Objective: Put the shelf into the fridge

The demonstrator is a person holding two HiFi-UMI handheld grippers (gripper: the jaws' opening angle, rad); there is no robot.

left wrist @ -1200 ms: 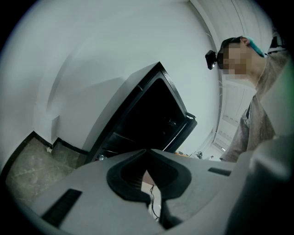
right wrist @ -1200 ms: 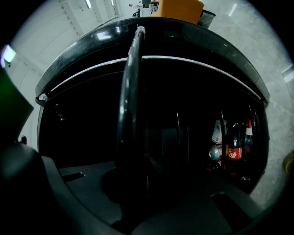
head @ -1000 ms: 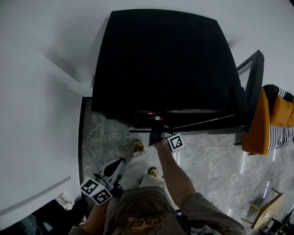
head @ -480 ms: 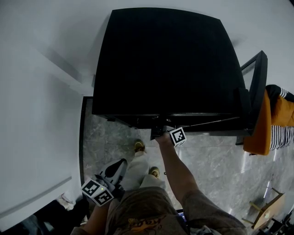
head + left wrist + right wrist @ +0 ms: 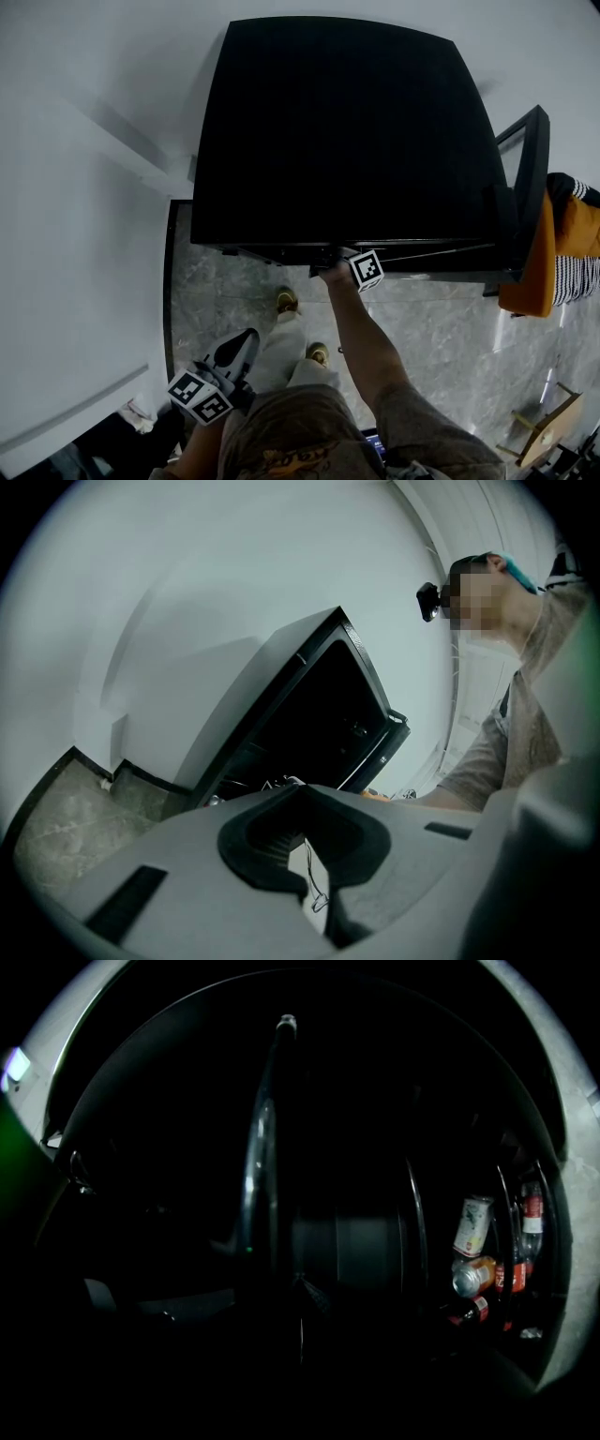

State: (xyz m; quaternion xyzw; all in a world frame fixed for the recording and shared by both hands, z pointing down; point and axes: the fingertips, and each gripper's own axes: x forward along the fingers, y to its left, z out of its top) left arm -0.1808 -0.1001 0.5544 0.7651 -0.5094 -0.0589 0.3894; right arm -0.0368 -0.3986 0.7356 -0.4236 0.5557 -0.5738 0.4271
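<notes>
From above, the black fridge point(image 5: 347, 131) stands with its door point(image 5: 525, 187) swung open to the right. My right gripper point(image 5: 323, 269) is at the fridge's front opening, just under the top edge, with its marker cube beside it. In the right gripper view the interior is very dark. The glass shelf point(image 5: 265, 1147) shows edge-on as a pale line running into the cabinet, and the jaws look shut on its near edge. My left gripper point(image 5: 242, 342) hangs low by the person's left hip, shut and holding nothing. In its own view the fridge point(image 5: 309, 714) is farther off.
Bottles and cans point(image 5: 483, 1260) sit in the door rack at the right. An orange garment point(image 5: 534, 262) and a striped cloth point(image 5: 577, 272) hang beyond the door. A white wall point(image 5: 75, 281) runs along the left. The person's feet stand on a grey marble floor point(image 5: 441, 328).
My right gripper has moved forward to the fridge front, and the shelf that stuck out below the top edge has slid in out of sight. The left gripper has barely moved.
</notes>
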